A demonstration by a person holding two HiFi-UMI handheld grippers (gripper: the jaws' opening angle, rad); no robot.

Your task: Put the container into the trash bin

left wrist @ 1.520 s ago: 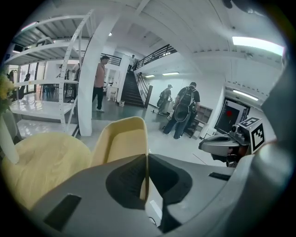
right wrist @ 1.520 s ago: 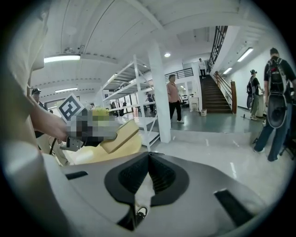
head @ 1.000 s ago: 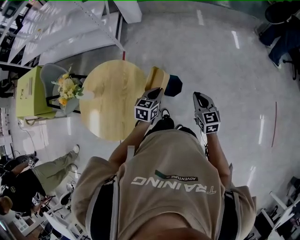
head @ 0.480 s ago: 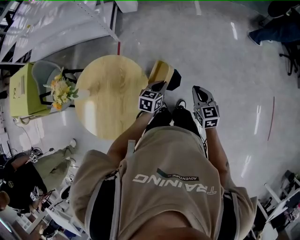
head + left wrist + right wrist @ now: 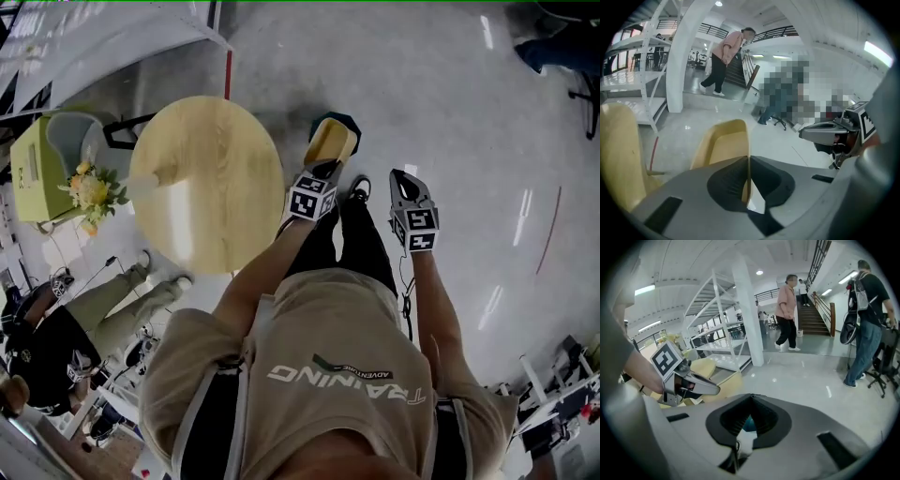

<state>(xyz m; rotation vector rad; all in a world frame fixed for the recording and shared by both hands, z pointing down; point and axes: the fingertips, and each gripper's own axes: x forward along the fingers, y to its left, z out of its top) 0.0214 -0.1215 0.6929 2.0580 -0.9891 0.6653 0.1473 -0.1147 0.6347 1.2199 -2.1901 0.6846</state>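
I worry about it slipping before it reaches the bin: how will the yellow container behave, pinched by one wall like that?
Probably light: the left gripper holds the yellow container up by a single wall. That wall looks thin between the jaws, so it may flex or swing a little. Its smooth surface could slip if the jaws loosen.

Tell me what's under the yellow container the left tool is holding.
A dark trash bin on the floor; only its rim shows past the container. Its inside is covered. Left tool is shut on the container's wall.
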